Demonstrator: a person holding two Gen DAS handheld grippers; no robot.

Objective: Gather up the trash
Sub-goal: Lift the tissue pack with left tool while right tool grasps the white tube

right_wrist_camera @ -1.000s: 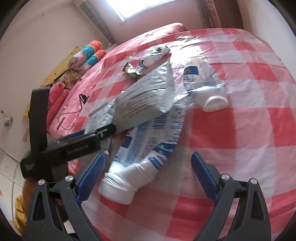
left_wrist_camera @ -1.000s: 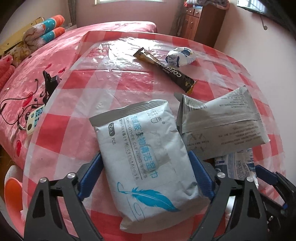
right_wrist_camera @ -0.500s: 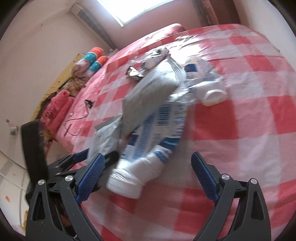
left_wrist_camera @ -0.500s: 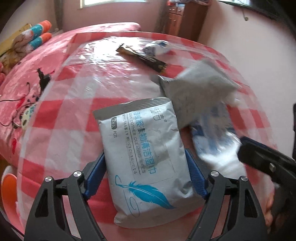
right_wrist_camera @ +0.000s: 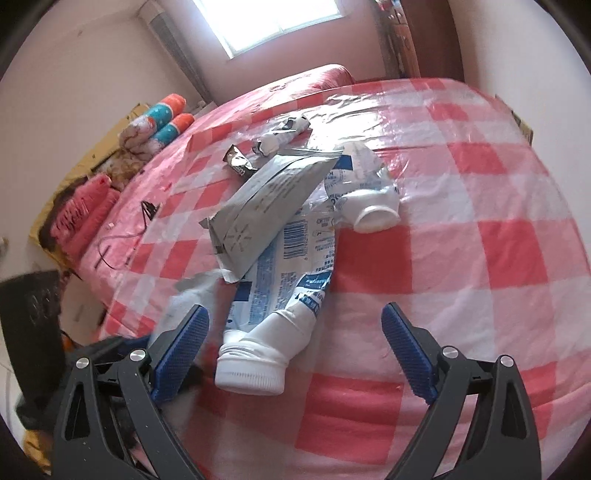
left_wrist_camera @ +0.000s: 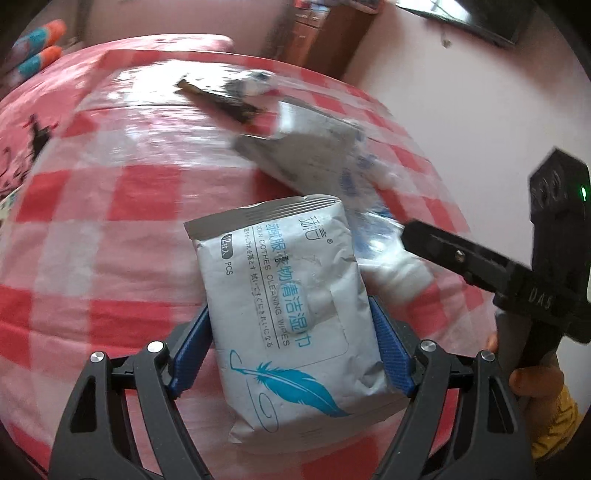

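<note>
A: What colour is the wipes pack (left_wrist_camera: 291, 310)?
B: Grey, with a blue feather. The surface (right_wrist_camera: 461, 236) beneath it is red-and-white checked.
A: And the bottle (right_wrist_camera: 273, 325)?
B: White, blue print.

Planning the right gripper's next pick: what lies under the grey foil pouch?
The grey foil pouch overlaps the flattened blue-and-white tube; the tube's upper part is covered, so what else sits beneath cannot be seen.

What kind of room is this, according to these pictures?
Most likely a bedroom. A bed with a pink cover stands behind the checked tablecloth, rolled blankets lie beside it, and a wooden cabinet stands against the wall.
</note>
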